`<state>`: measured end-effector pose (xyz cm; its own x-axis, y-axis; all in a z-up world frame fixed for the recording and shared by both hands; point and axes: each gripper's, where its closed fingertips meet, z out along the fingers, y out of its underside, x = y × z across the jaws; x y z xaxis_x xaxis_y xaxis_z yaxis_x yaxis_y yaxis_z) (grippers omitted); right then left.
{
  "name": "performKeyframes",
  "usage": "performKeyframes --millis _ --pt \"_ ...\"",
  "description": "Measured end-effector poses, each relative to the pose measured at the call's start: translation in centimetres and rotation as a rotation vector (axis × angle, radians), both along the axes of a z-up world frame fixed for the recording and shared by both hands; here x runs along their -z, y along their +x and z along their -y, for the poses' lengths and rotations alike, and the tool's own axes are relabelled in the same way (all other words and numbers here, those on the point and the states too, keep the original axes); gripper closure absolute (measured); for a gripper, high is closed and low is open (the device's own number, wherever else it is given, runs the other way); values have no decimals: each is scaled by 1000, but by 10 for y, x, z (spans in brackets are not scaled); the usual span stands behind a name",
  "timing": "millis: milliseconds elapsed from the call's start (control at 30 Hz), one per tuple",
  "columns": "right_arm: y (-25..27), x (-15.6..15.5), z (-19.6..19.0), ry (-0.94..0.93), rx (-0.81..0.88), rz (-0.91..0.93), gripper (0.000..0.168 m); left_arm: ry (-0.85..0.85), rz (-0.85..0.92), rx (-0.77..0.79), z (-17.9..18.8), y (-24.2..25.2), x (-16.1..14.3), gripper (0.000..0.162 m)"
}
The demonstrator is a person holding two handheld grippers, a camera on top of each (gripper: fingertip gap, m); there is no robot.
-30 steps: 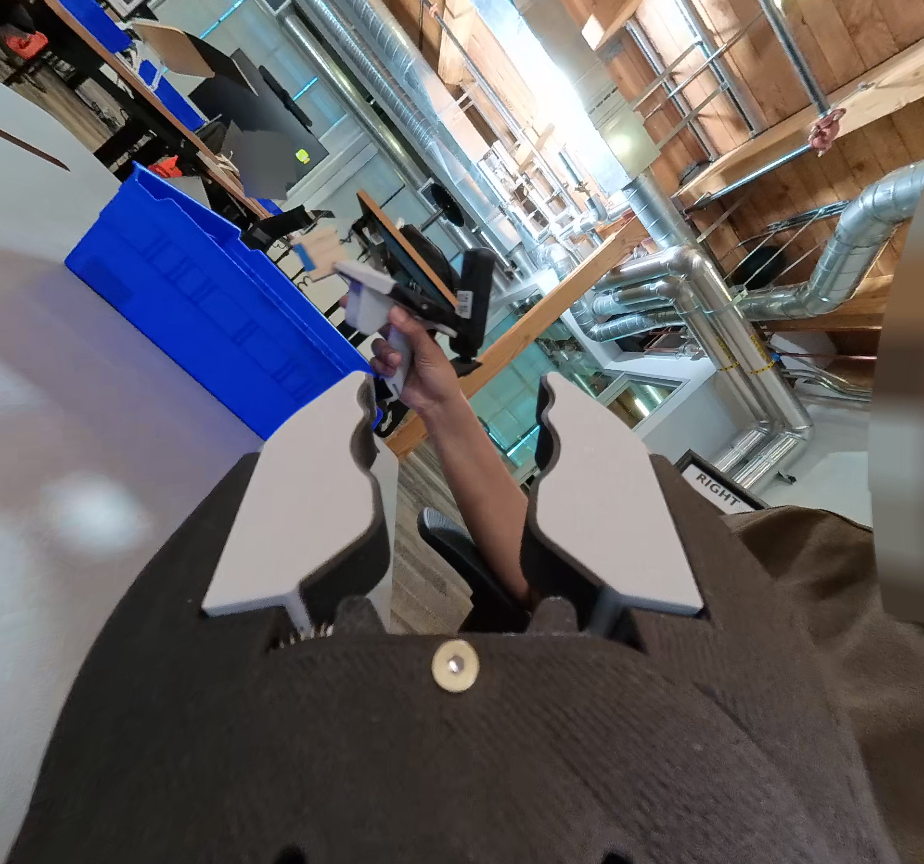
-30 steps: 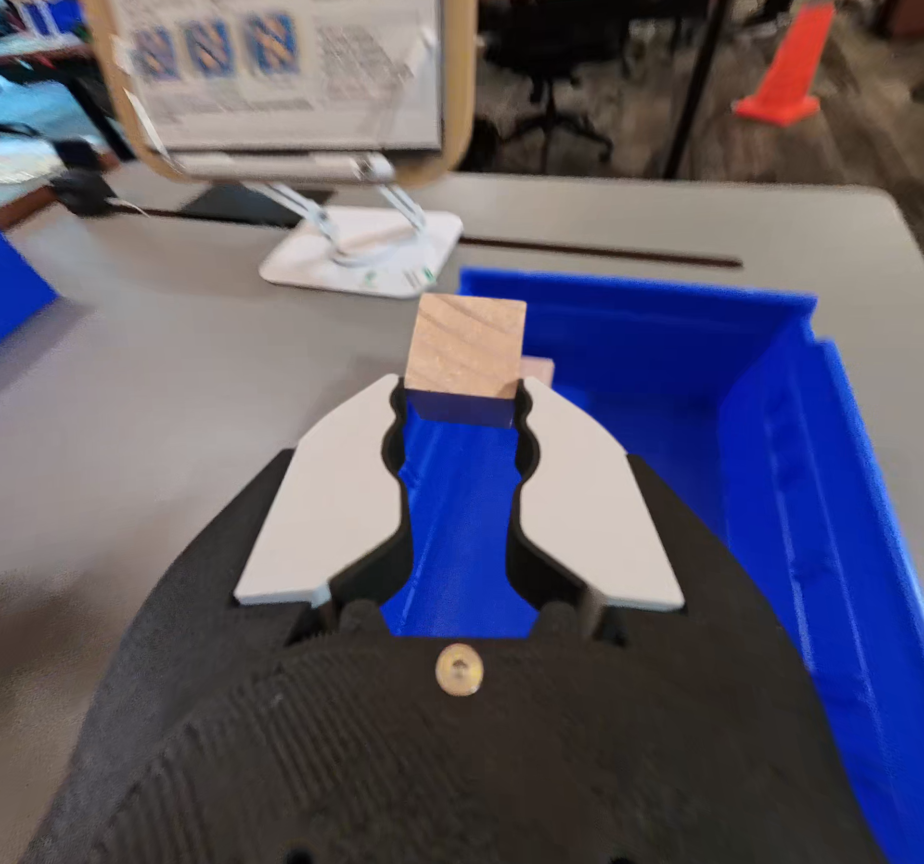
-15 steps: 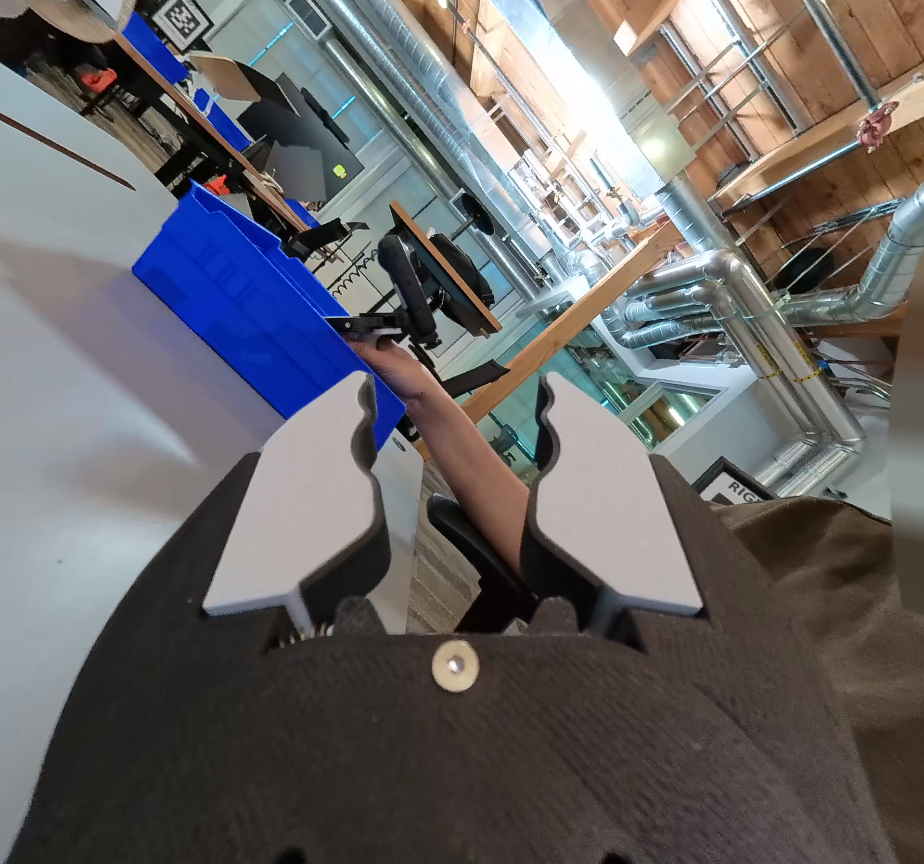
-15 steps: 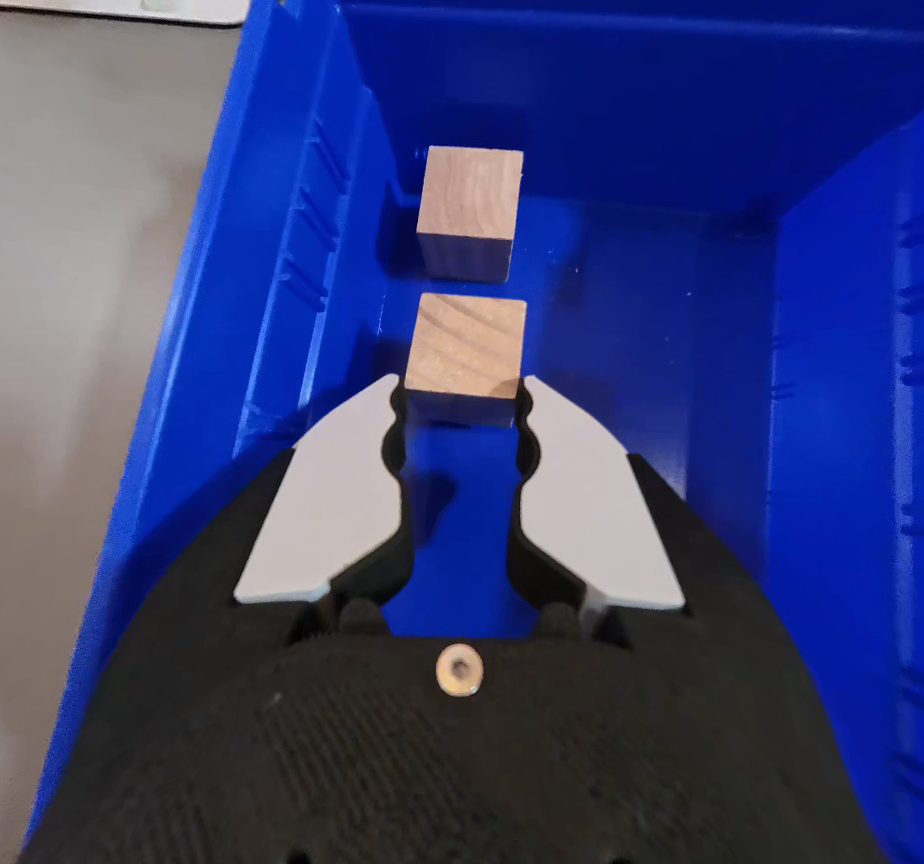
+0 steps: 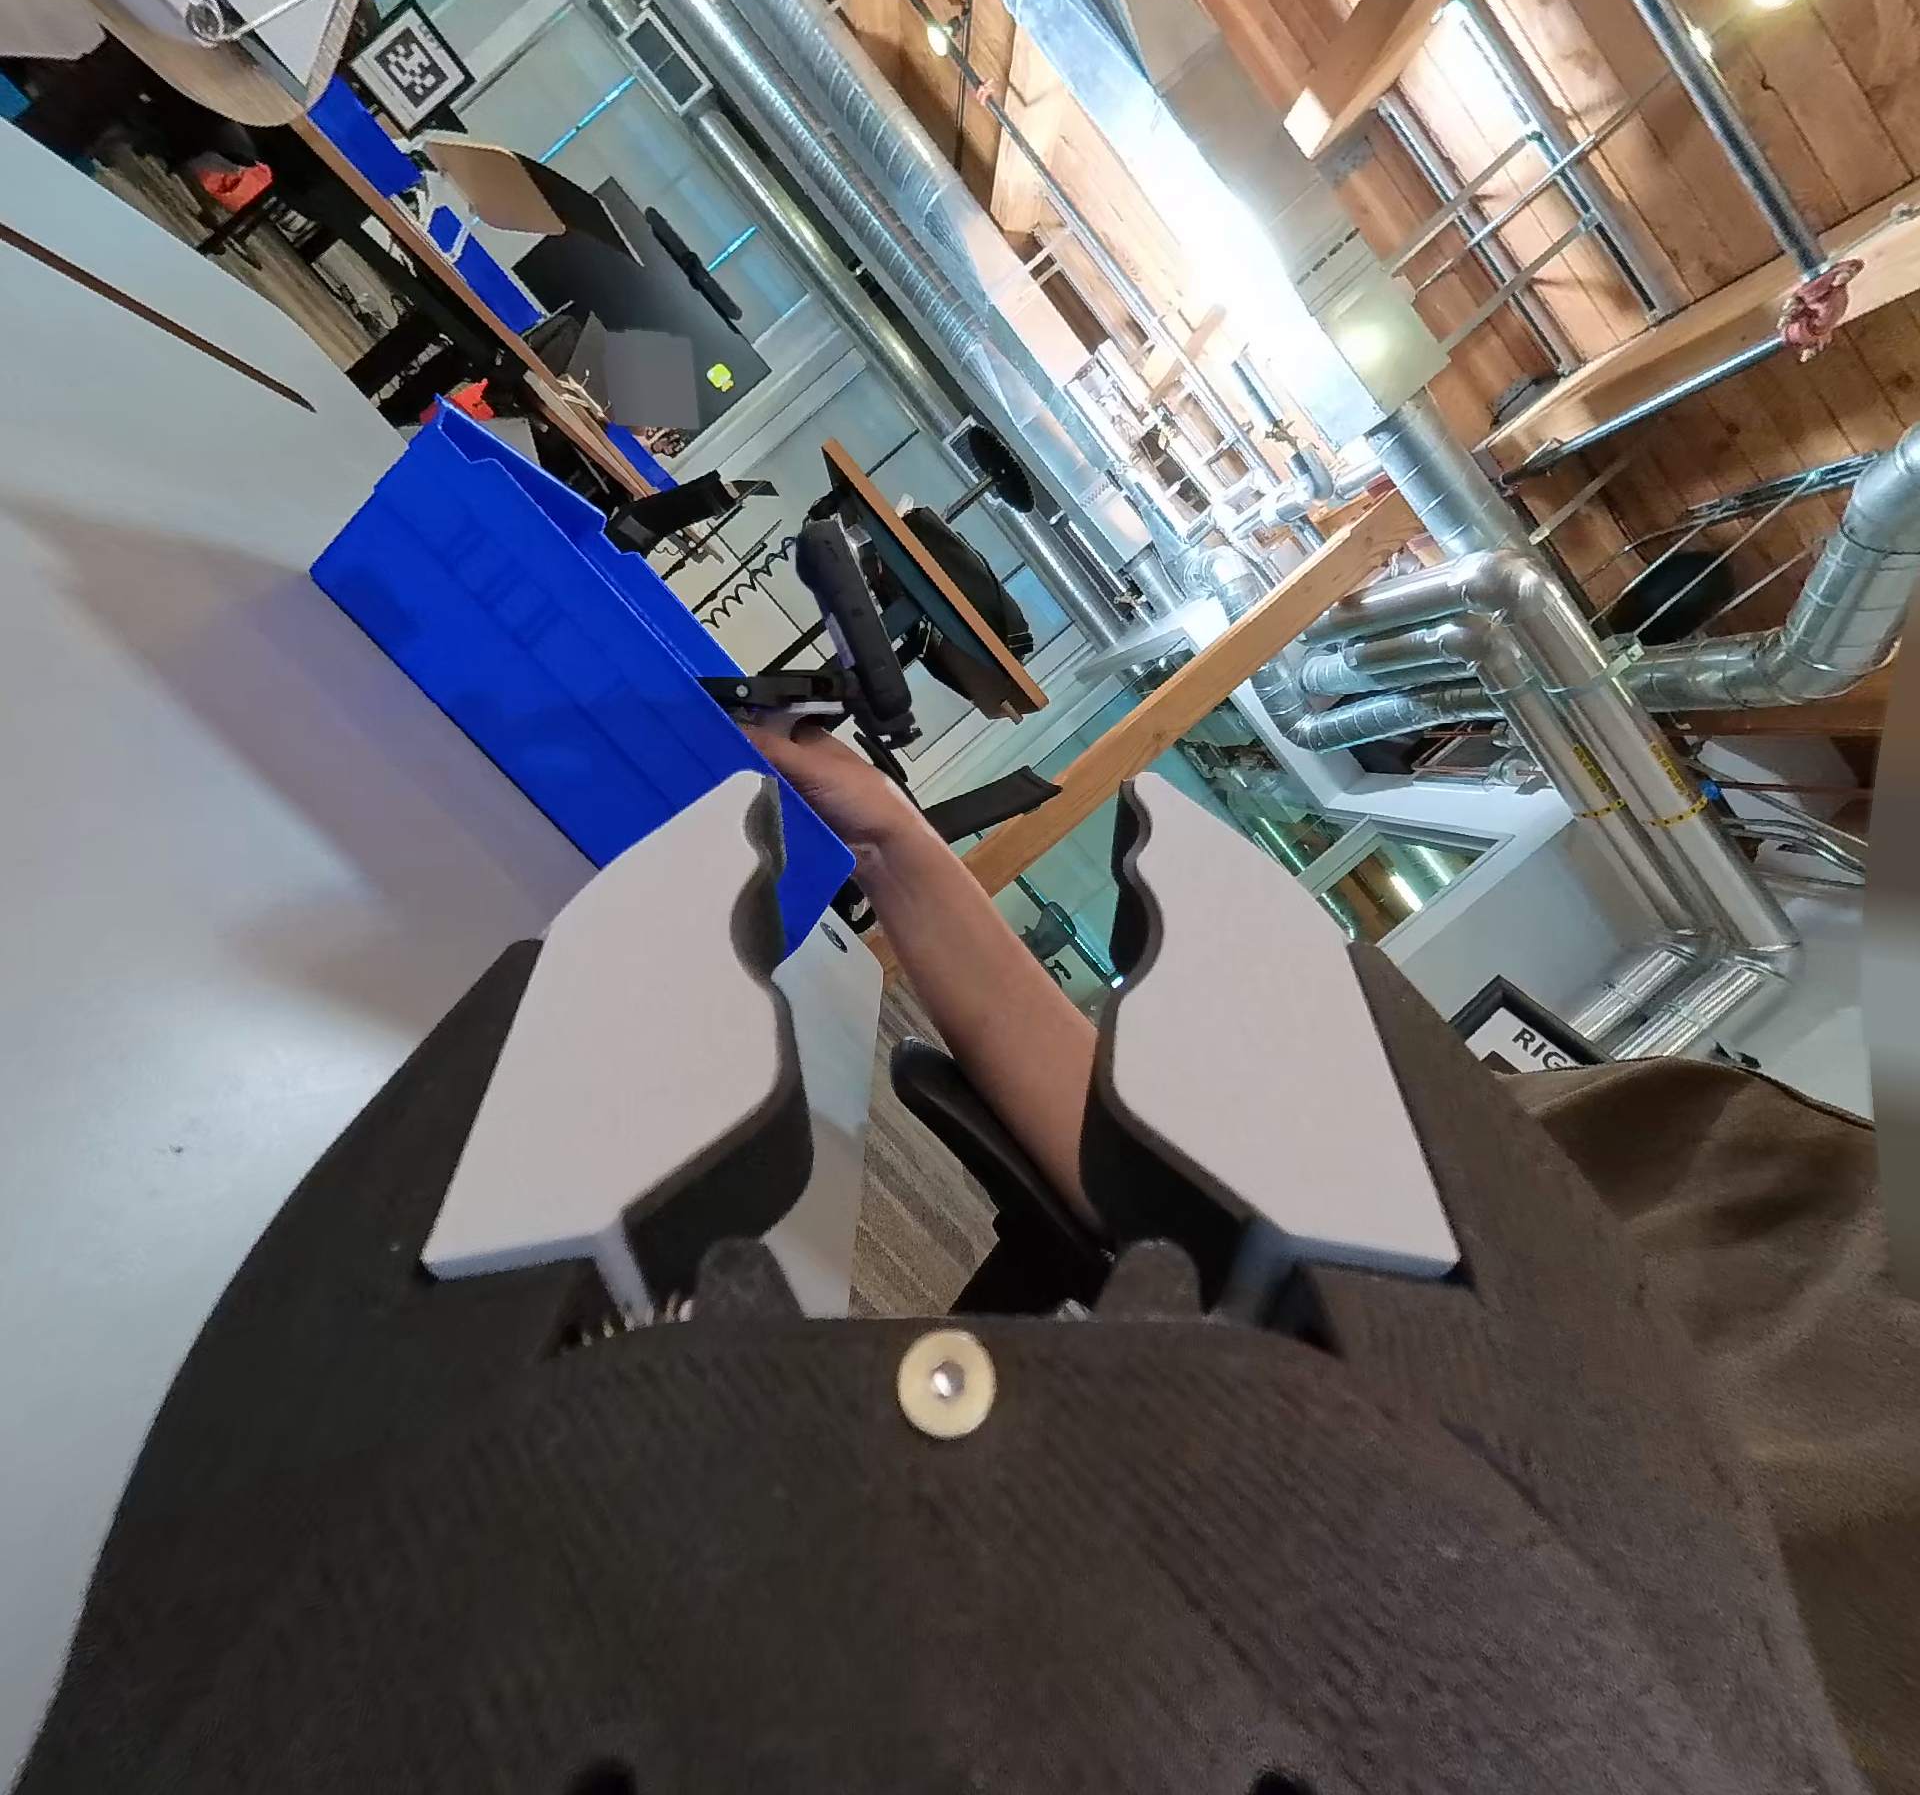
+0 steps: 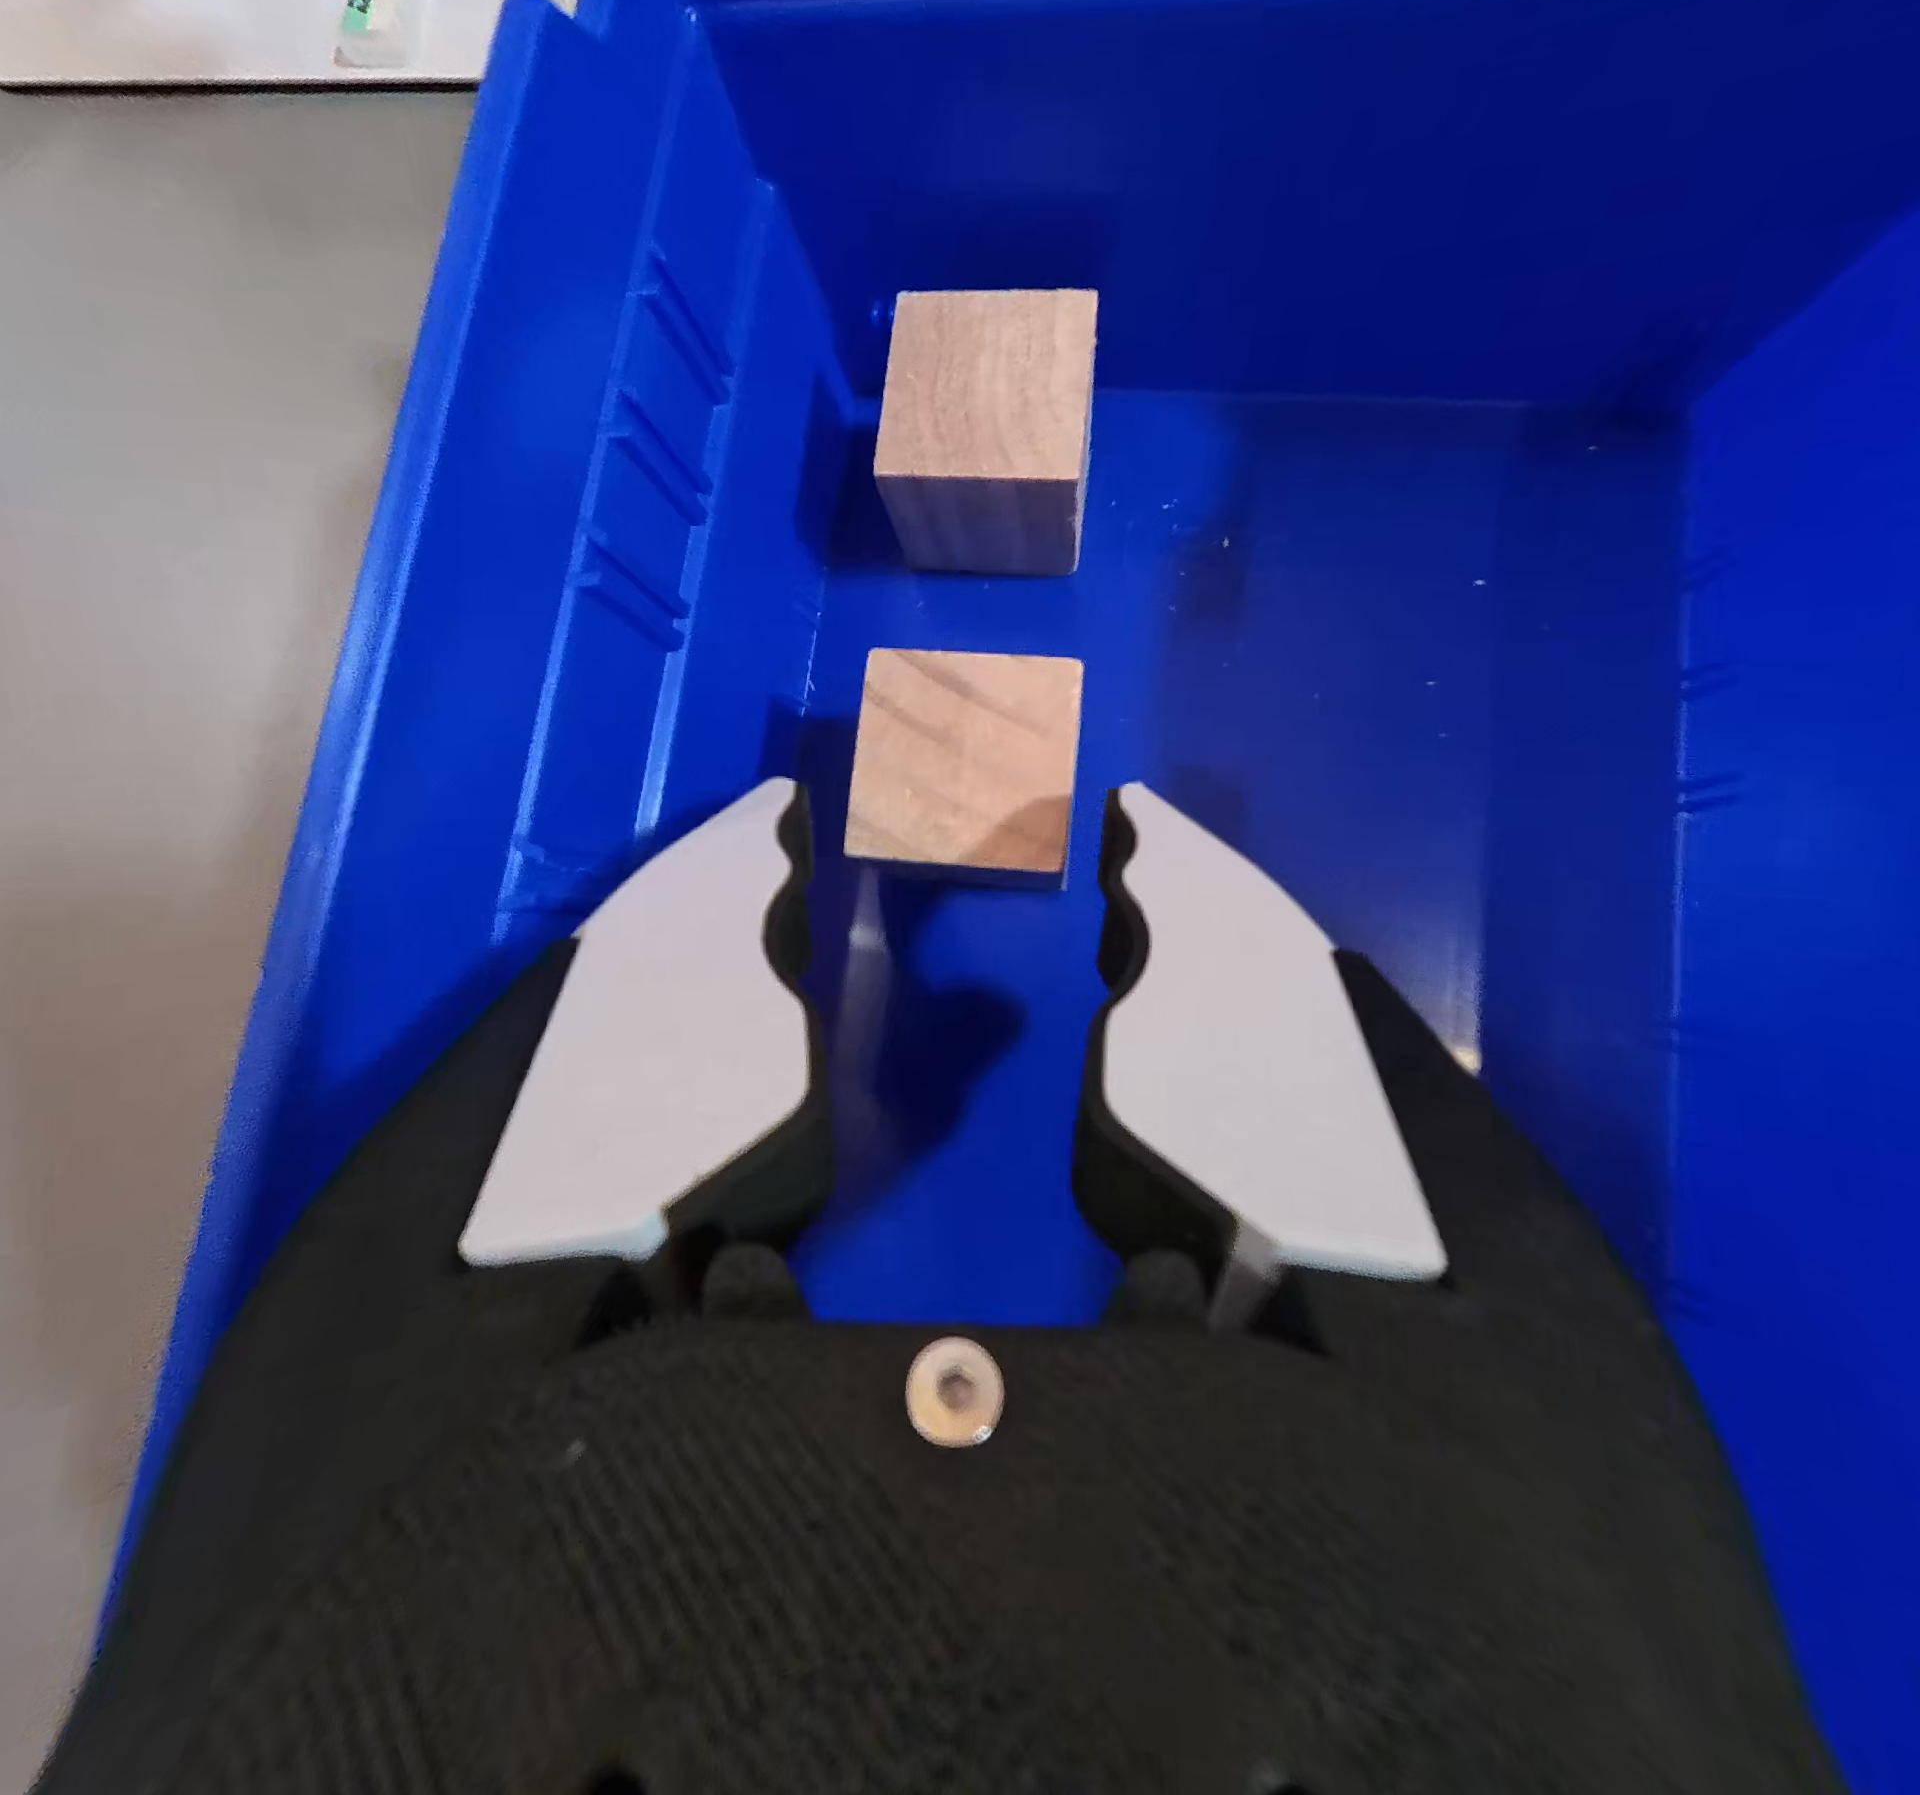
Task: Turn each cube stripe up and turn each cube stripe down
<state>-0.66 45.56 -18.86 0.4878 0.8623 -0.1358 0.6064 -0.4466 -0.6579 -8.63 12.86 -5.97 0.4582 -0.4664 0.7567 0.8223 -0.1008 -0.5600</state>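
your right gripper hangs inside the blue bin, jaws apart with a gap on each side of the near cube, so it grips nothing. that cube sits on the bin floor close to the left wall, plain wood on top and no stripe in sight. the far cube stands just beyond it, in the corner where the left wall meets the far wall, also showing bare wood on its top and on the face toward you. the 2 cubes are apart, in a line along that wall.

your left gripper is spread wide and empty, out past the near edge of the desk, well apart from the bin.

judging by this, both cubes read as stripe down, or the stripes face away; you cannot tell which. if so, the stripe-down half looks finished for these 2, and whether the stripe-up turns are done or left cannot be read here.
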Motion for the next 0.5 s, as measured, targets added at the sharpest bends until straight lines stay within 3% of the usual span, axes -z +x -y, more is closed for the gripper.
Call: performKeyframes --millis 233,367,500 --pt "6 -38 -8 87 16 -54 106 -1 15 -10 1 -6 1 101" --pt "3 -88 -6 164 17 -207 108 -1 25 -14 1 -9 1 101" --pt "-12 -145 25 210 -67 -419 113 -2 34 -12 0 -11 2 101"
